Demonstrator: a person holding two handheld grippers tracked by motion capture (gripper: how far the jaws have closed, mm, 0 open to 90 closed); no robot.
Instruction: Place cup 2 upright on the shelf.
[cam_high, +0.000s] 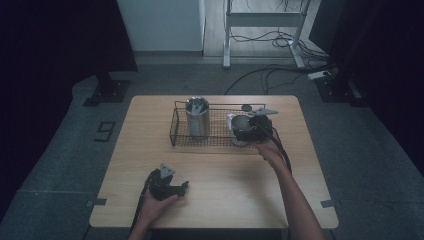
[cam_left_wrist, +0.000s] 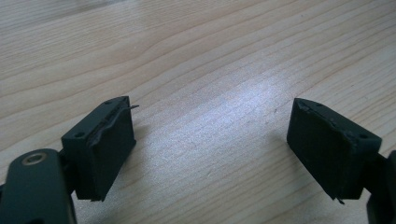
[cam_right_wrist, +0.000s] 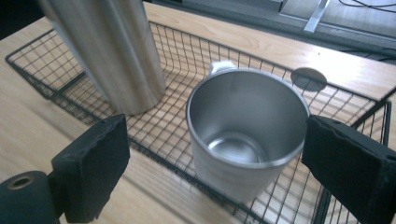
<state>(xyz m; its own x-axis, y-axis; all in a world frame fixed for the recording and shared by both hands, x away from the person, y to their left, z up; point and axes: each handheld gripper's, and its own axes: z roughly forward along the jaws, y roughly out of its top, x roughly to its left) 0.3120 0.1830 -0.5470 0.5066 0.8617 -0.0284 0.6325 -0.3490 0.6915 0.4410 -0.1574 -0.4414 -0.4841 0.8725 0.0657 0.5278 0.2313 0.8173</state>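
Observation:
A black wire basket (cam_high: 175, 132) sits at the far middle of the wooden table (cam_high: 150, 150). It holds a tall steel cylinder (cam_high: 197, 117) at its left end and a steel cup (cam_high: 240, 122) at its right end. In the right gripper view, the upright, empty cup (cam_right_wrist: 233, 172) stands between the jaws of my right gripper (cam_right_wrist: 215, 140). The right pad is against the rim and the left pad is well clear, so the gripper is open. The cylinder (cam_right_wrist: 112, 51) stands to the left in the basket (cam_right_wrist: 46, 60). My left gripper (cam_high: 180, 189) rests near the front left of the table. Its jaws (cam_left_wrist: 210, 135) are spread over bare wood.
A round dark grommet (cam_high: 246, 107) lies in the tabletop just behind the basket. Beyond the table, cables (cam_high: 270, 75) trail over the floor and a white desk frame (cam_high: 227, 45) stands there. Dark curtains flank both sides.

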